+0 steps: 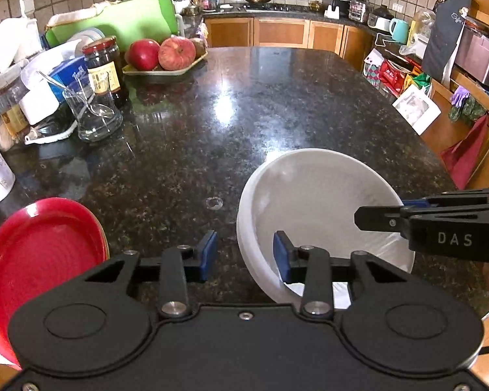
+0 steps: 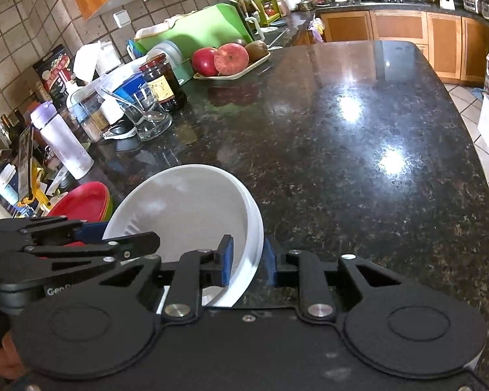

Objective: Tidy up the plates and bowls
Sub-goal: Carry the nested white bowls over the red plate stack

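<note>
Nearest us, the right tool has its pads closed on the near-right rim of the white bowl, which sits tilted on the desk. The left tool straddles the opposite rim, half open, not visibly pinching. We judge a one-sided grip may let the bowl swing or slip. Beyond, the red plates lie near enough to be struck.

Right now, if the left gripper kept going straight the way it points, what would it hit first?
Probably the white bowl: its left rim wall already stands between the left gripper fingers. Beyond that lies bare granite counter, though depth is hard to judge.
</note>
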`<state>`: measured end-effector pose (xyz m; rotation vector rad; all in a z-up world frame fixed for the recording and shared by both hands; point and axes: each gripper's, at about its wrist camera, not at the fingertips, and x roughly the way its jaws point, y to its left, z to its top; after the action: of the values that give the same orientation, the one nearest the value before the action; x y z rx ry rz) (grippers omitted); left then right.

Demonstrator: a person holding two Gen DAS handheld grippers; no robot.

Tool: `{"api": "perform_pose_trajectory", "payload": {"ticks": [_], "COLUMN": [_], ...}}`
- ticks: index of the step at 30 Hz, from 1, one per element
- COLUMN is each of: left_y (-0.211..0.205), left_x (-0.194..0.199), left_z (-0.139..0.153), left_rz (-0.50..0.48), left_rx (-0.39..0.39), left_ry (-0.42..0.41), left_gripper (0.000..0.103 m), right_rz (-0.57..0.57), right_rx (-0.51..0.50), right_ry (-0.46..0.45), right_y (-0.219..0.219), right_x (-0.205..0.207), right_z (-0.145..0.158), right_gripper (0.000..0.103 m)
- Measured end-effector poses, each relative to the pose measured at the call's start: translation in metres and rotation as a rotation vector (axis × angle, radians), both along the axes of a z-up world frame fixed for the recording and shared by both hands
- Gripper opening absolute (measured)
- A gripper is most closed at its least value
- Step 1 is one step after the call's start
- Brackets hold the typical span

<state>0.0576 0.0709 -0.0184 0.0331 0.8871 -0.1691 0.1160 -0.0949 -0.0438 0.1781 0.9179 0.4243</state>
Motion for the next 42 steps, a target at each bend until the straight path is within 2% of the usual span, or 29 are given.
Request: {"api": "perform_pose_trajectory", "payload": {"ticks": [5, 8, 9, 10, 18, 33, 42], "left_y": [-0.004, -0.005, -0.007, -0.007, -0.009, -0.026, -0.033], "left_x": [0.002, 0.002, 0.002, 0.002, -0.001, -0.001, -0.006], "left_z": [-0.004, -0.005, -0.005, -0.005, 0.0, 0.007, 0.01], "left_rz": [0.01, 0.008, 0.004, 0.003, 0.021, 0.061, 0.057], "left_rx": [0.011, -0.006, -0.016, -0.023, -0.062, -0.008, -0.013], "left_ry": [0.029, 0.046, 0.056, 0.064, 0.075, 0.061, 0.046], "left_gripper": [0.047, 0.037, 0.028, 0.027, 0.026, 0.027, 0.027], "right_rz": [0.014, 0.023, 0.023, 0.024, 0.03, 0.042, 0.031], "right_rx": [0.006, 0.025, 0.02, 0.014, 0.029, 0.024, 0.005], "right_ry": [0.005, 0.006, 0.0, -0.007, -0.027, -0.062, -0.09], "right_y": [-0.001, -0.003, -0.003, -0.003, -0.011, -0.024, -0.027], "right_x": [-0.003, -0.004, -0.005, -0.005, -0.01, -0.017, -0.026], "right_z": [0.001, 0.002, 0.003, 0.004, 0.009, 0.015, 0.019], "right_gripper": [0.024, 0.02, 0.019, 0.019, 0.017, 0.017, 0.017]}}
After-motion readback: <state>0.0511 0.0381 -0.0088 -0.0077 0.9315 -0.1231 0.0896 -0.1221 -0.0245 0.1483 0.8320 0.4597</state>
